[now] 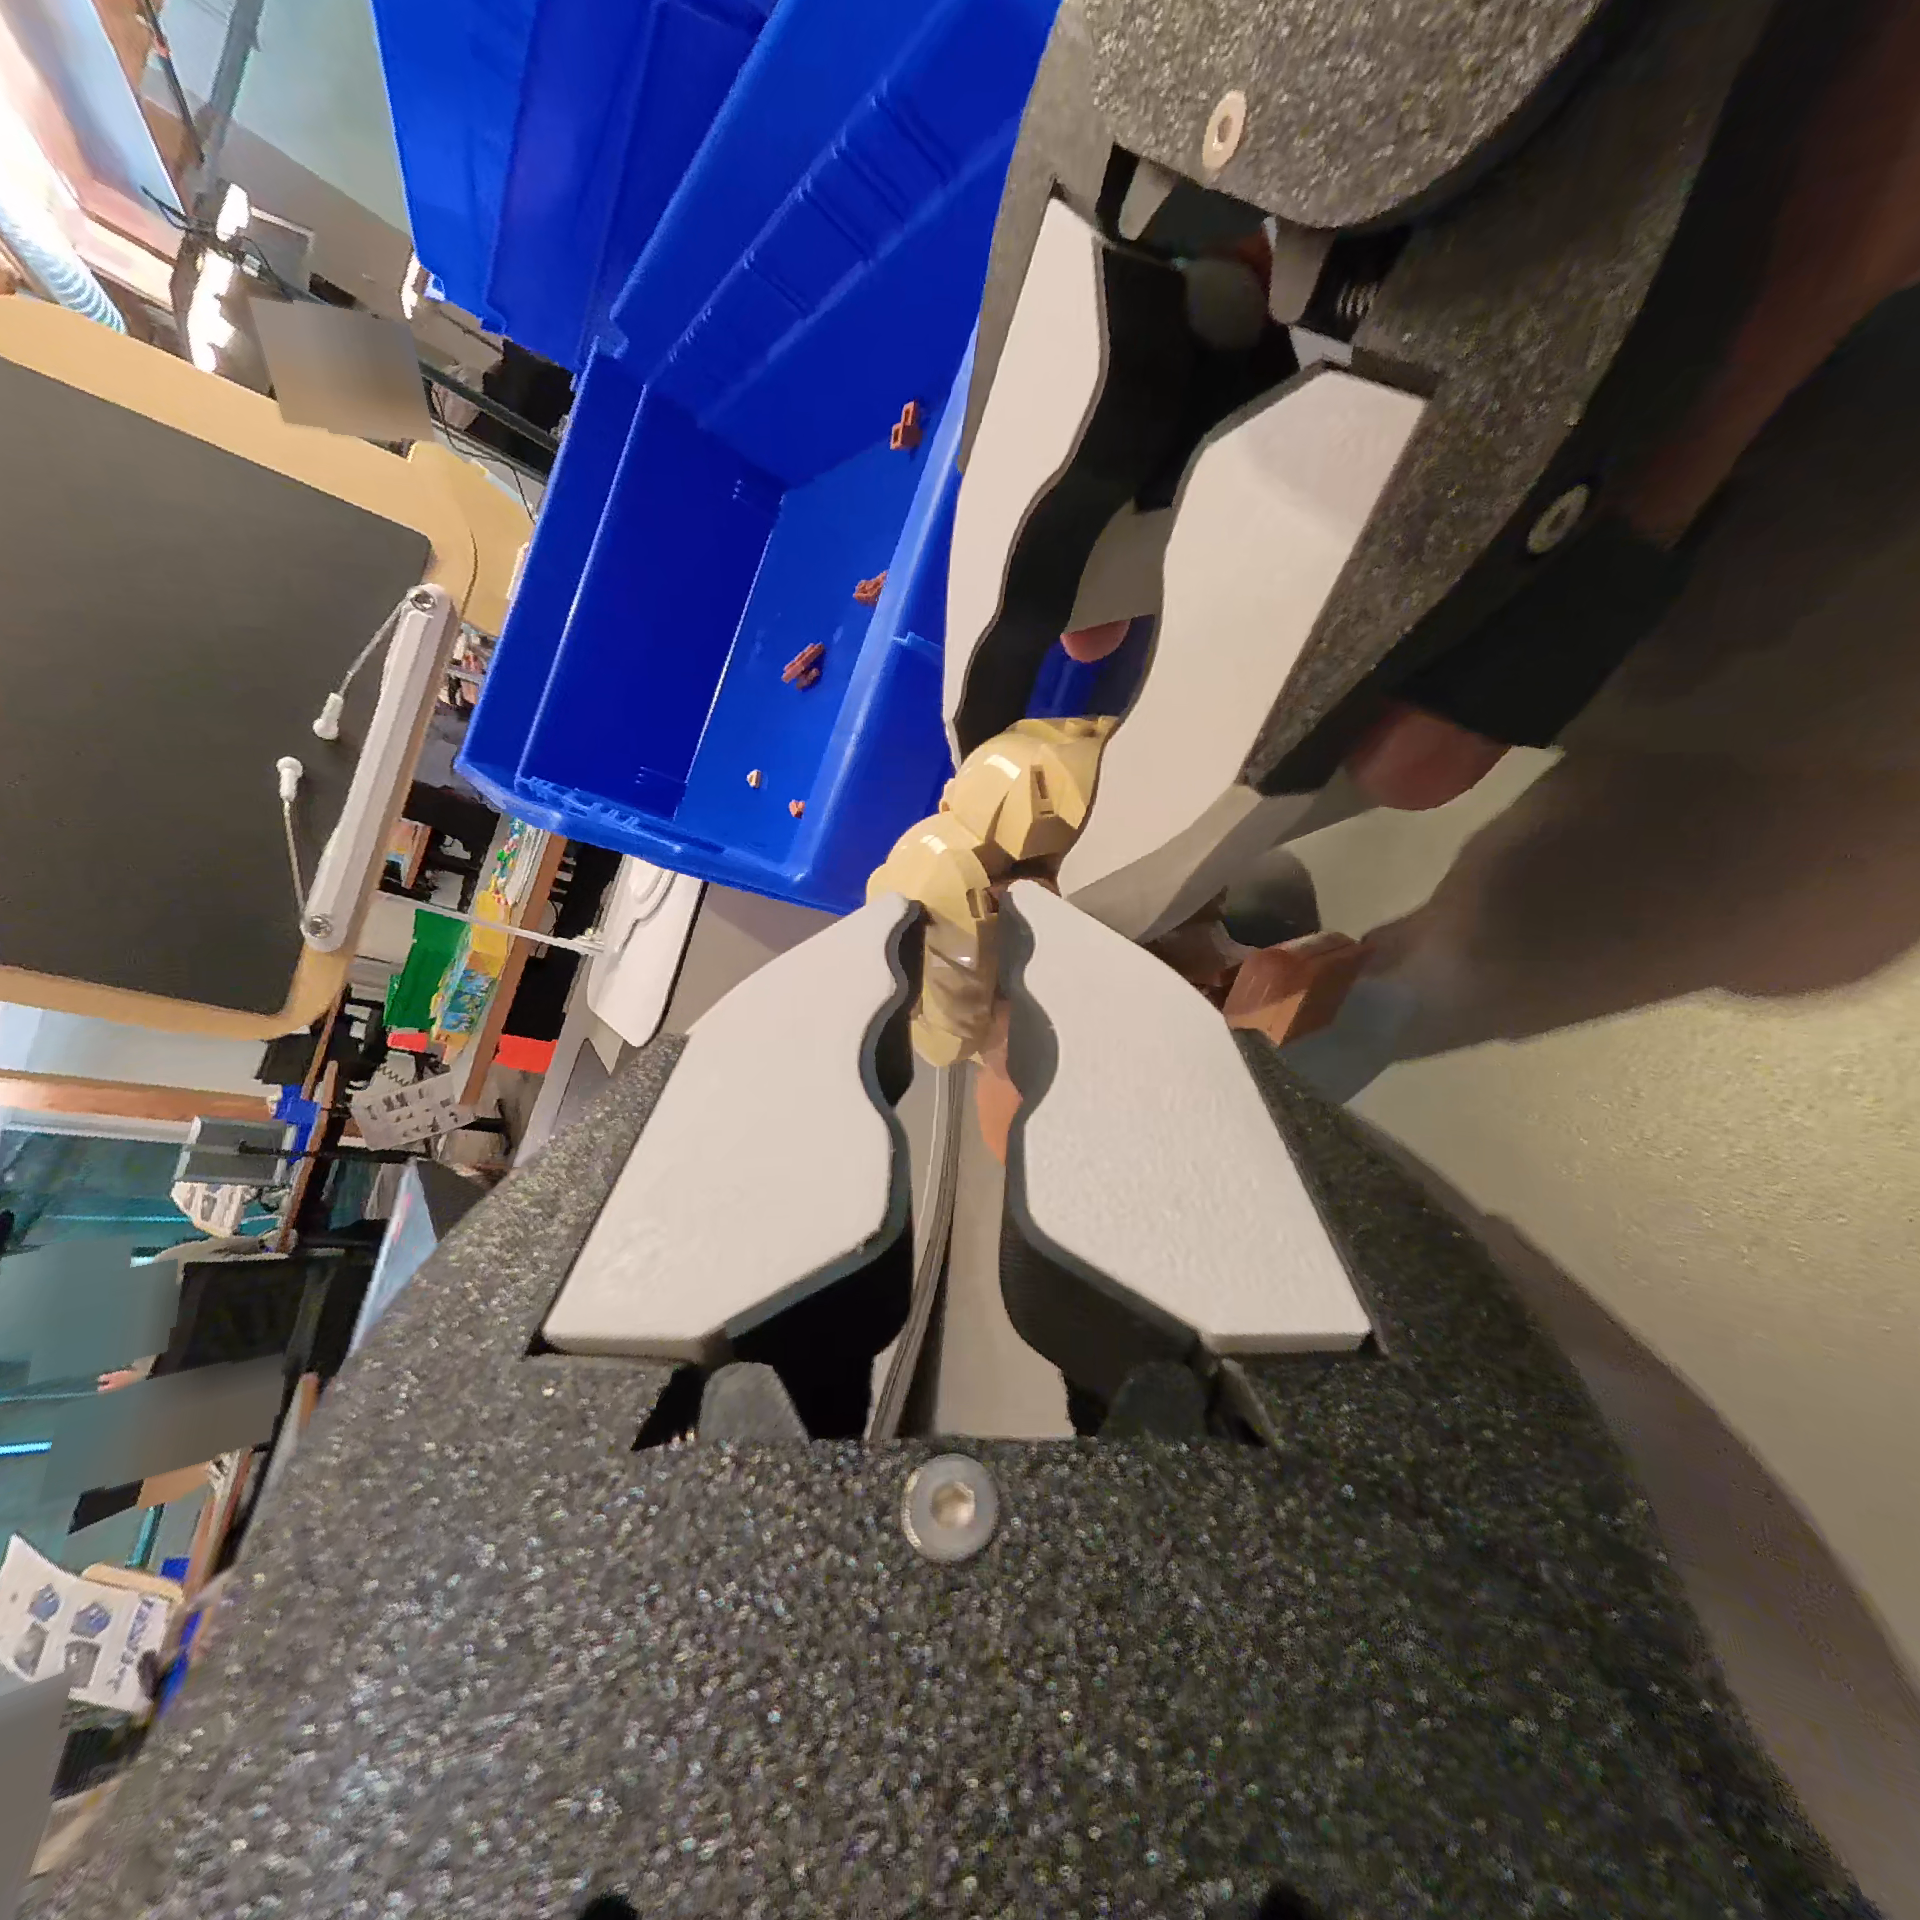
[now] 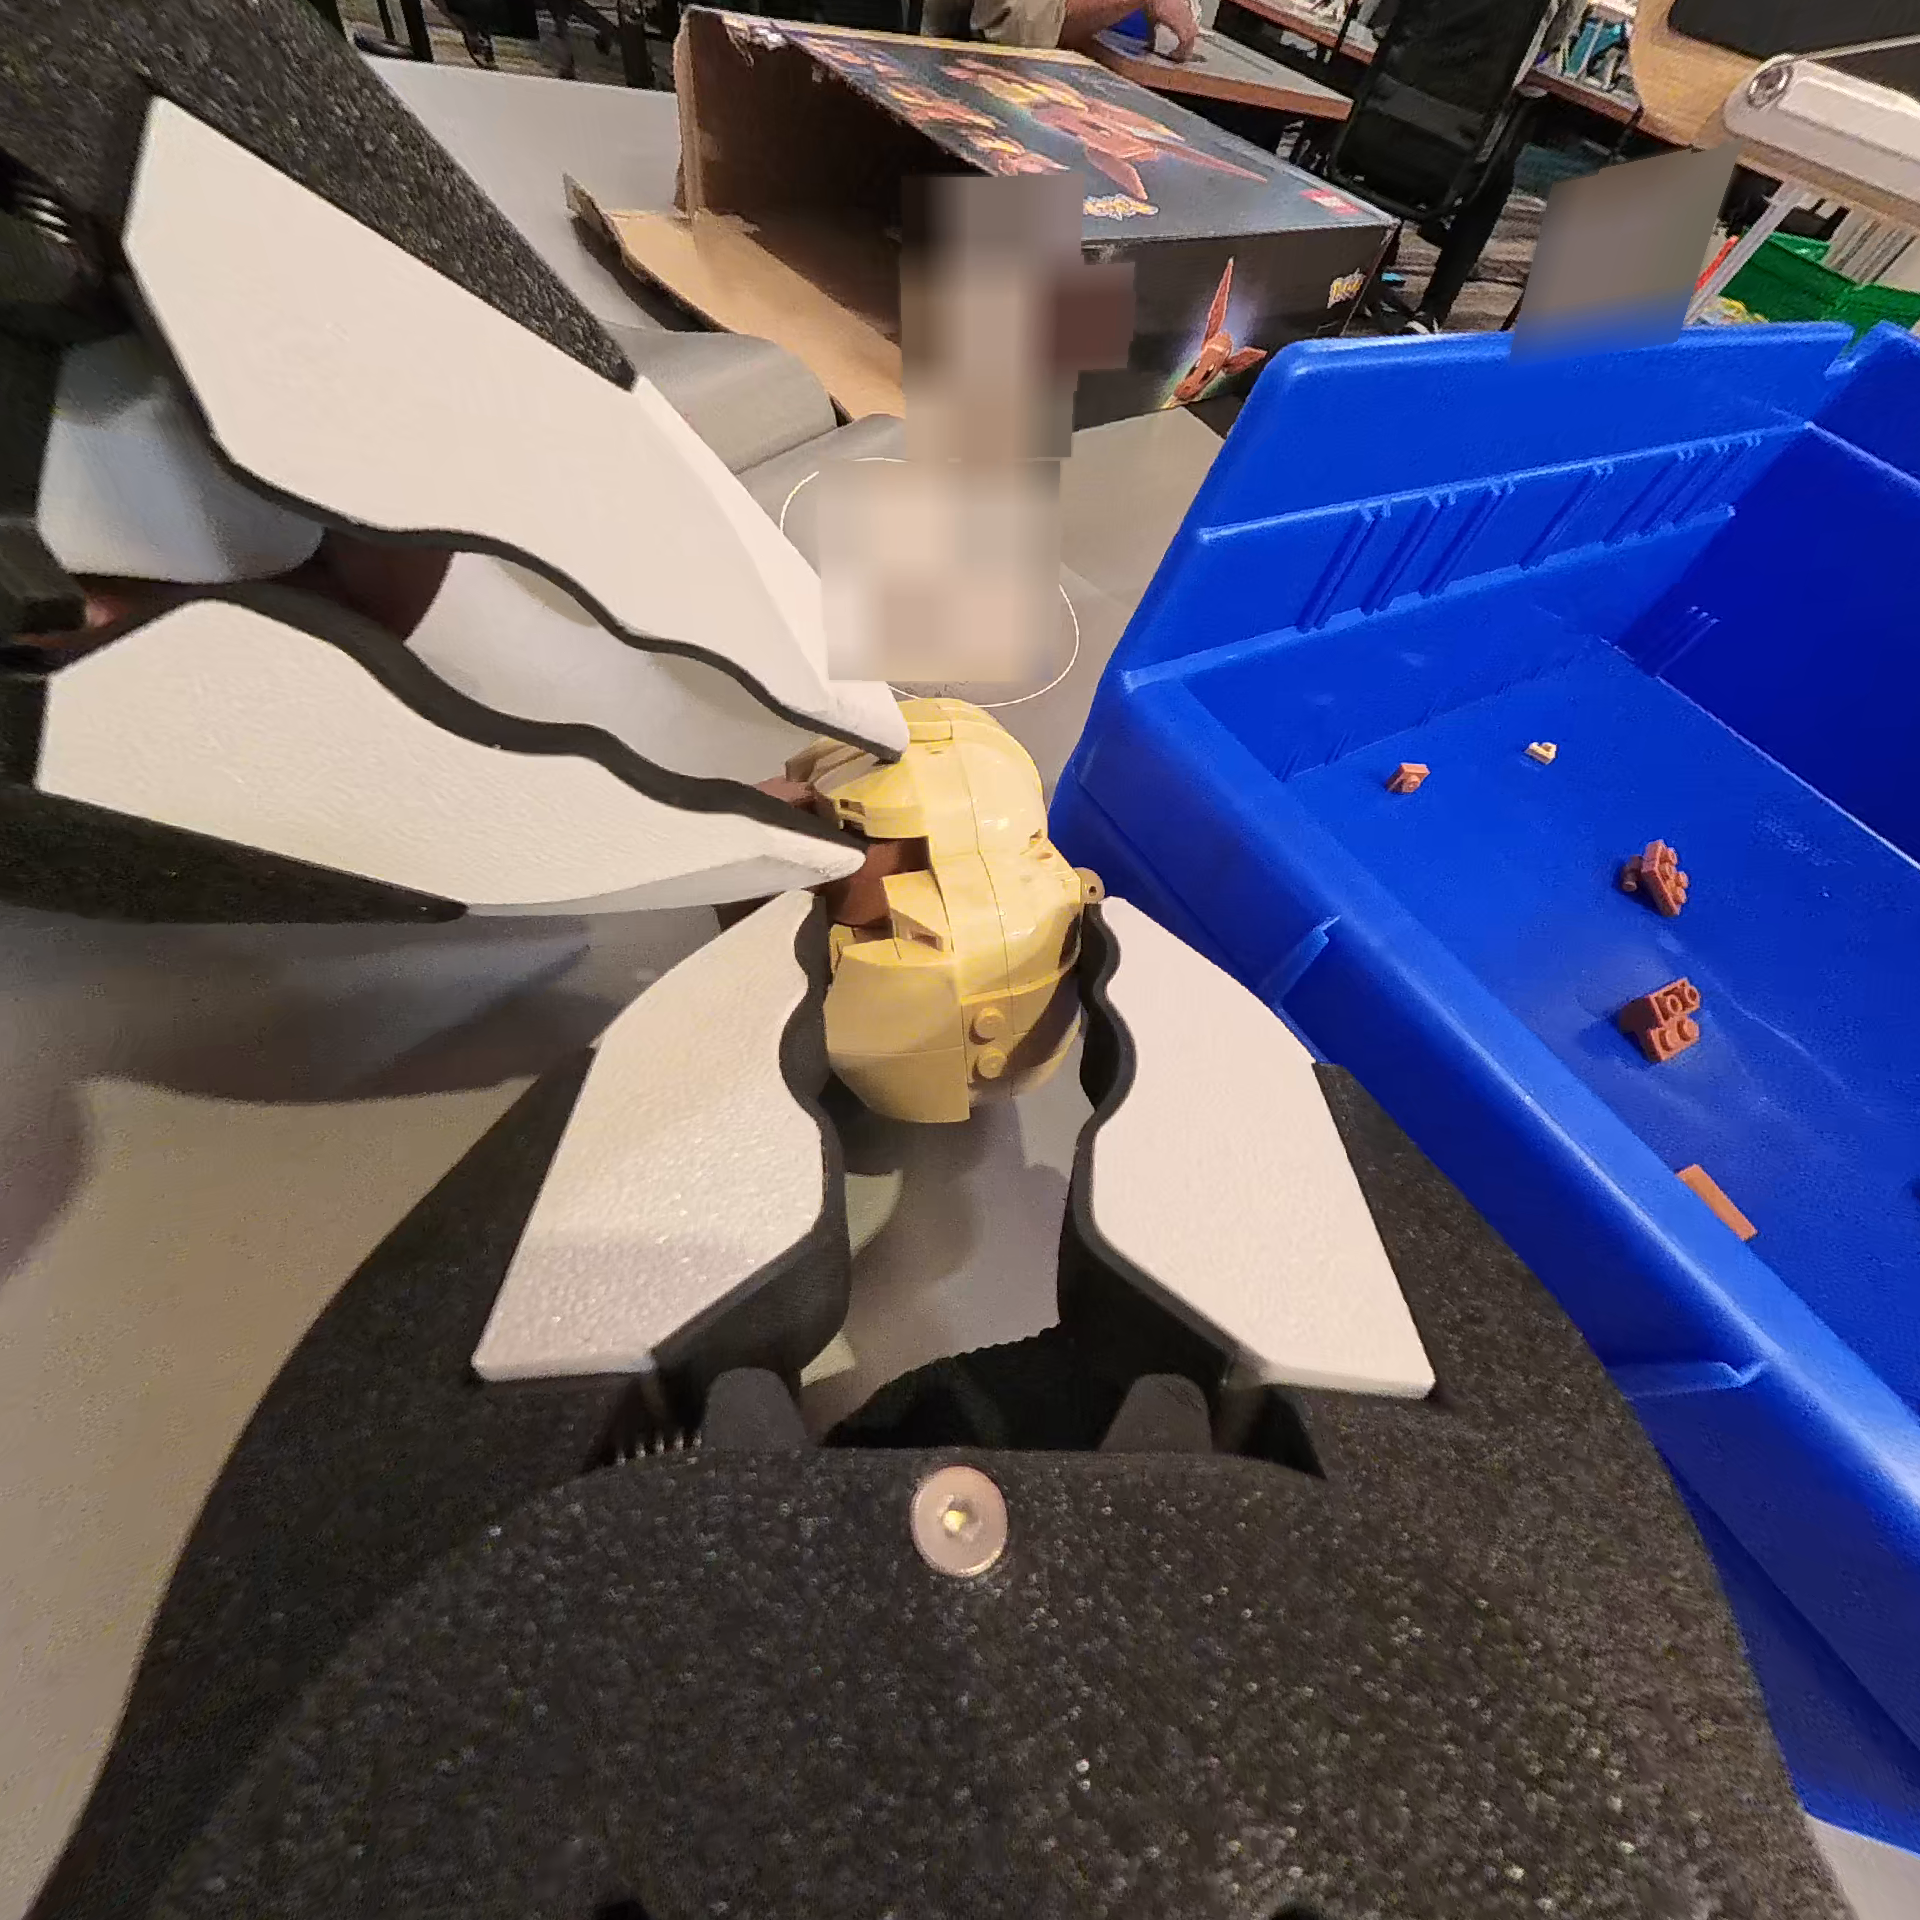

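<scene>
A rounded tan brick model (image 2: 935,997) with a brown core is held over a grey table (image 2: 260,1195). My right gripper (image 2: 956,914) is shut on the model, one pad on each of its sides. My left gripper (image 2: 868,800) comes in from the left, and its fingertips (image 2: 883,740) pinch a tan curved piece at the model's upper left. In the left wrist view my left gripper (image 1: 961,906) is shut on that tan piece (image 1: 951,987). The right gripper (image 1: 1023,805) reaches in from the upper right around the model (image 1: 1013,795). A brown brick part (image 1: 1299,982) shows behind my right finger.
A blue bin (image 2: 1195,831) stands close to the right of the model, with a few small brown bricks (image 2: 1659,878) in it; it also shows in the left wrist view (image 1: 644,582). A torn cardboard box (image 2: 831,208) lies at the back. A hand (image 1: 1423,764) holds the right gripper. Only a small space, under 4 cm, lies between the two pairs of fingers.
</scene>
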`<state>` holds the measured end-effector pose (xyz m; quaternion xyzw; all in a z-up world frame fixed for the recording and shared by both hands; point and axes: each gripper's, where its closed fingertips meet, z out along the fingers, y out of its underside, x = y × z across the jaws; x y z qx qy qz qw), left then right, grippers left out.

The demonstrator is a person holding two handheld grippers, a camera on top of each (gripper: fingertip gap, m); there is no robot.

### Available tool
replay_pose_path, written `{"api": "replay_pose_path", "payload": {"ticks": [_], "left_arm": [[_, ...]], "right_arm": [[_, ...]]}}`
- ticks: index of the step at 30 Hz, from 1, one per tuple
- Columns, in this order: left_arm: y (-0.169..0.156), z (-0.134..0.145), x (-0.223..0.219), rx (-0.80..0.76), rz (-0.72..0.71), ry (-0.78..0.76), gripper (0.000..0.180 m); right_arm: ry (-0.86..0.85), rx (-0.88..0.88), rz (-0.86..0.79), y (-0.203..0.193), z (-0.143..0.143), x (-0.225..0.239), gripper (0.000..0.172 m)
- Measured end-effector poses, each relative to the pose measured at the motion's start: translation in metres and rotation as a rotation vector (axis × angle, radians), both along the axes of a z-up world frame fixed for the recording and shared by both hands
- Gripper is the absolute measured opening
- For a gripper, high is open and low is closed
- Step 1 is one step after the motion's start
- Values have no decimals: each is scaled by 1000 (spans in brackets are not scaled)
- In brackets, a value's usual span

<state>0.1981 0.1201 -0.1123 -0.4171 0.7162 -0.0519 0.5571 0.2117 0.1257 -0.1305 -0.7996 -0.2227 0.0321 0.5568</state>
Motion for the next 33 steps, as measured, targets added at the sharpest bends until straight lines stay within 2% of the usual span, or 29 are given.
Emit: {"api": "replay_pose_path", "payload": {"ticks": [4,16,20,22,33], "left_arm": [[0,1,-1,-65,6,-12,12],[0,3,-2,-109,-11,-28,10],[8,12,-5,-133,8,-67,7],[9,11,-7,-191,-4,-69,7],[9,14,-6,-126,-18,-84,6]], "right_arm": [[3,-1,-1,0,0,0,46],[11,-4,0,0,0,0,46],[18,-10,2,0,0,1,46],[25,-14,0,0,0,1,46],[-7,6,9,-1,0,1,46]]}}
